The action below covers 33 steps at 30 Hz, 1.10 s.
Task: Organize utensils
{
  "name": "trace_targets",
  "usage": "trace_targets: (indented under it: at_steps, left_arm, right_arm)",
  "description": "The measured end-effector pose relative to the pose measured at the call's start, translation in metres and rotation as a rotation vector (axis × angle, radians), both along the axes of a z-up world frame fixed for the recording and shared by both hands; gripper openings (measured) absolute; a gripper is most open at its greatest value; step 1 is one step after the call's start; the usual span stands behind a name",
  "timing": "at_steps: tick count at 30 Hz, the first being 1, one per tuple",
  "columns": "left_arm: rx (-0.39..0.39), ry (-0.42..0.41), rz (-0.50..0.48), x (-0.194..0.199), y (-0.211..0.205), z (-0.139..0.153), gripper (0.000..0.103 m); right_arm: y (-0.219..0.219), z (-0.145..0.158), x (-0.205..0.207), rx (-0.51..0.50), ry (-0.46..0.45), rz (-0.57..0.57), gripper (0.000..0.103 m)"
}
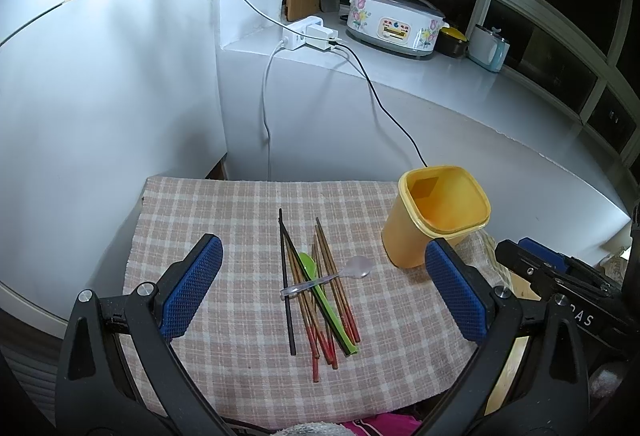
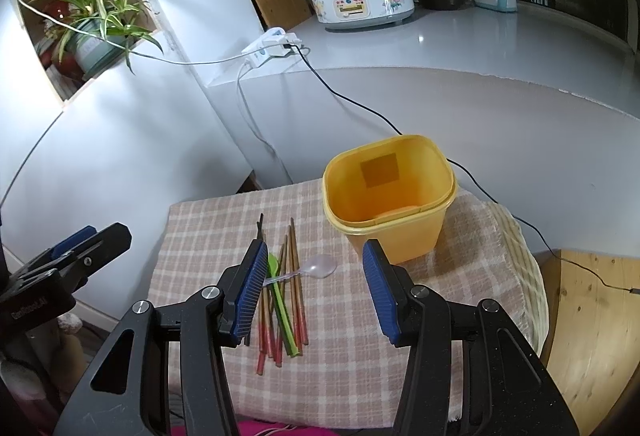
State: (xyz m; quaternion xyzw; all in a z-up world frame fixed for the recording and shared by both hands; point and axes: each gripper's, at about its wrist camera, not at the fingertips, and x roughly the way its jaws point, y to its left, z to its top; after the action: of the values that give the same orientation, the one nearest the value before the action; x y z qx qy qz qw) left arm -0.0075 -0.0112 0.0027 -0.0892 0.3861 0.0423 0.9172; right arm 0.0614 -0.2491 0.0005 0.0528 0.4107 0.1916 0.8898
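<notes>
Chopsticks (image 1: 320,296), green spoon (image 1: 320,294) and clear spoon (image 1: 340,276) lie piled mid-cloth (image 1: 200,203). Yellow container (image 2: 388,195) stands upright just right of the pile, nothing visible inside. Left gripper (image 1: 324,276) spread wide, holding nothing; right gripper (image 2: 316,286) likewise wide, above the pile.

you have a woven, matt pink-and-cream checked cloth (image 1: 224,220) under everything. on it stands a smooth, slightly glossy yellow plastic tub (image 2: 394,195). the thin brown wooden chopsticks with red-painted ends (image 1: 340,300) look matt, the long black stick (image 1: 286,288) dull. the clear plastic spoon (image 1: 352,272) is see-through and shiny, the green plastic spoon (image 1: 320,292) smooth. your blue finger pads (image 1: 192,288) show a rough, knobbly rubber-like grip; the black frames look matt, with bright metal screws.
</notes>
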Motion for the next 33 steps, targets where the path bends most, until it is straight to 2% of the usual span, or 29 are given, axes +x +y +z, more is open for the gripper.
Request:
trace_targets:
  at_steps: [33]
  left_arm:
    - [-0.009, 0.003, -0.003, 0.0005, 0.0022, 0.0001, 0.103]
  right_arm:
    - [0.0081, -0.0073, 0.0064, 0.012, 0.035, 0.007, 0.048]
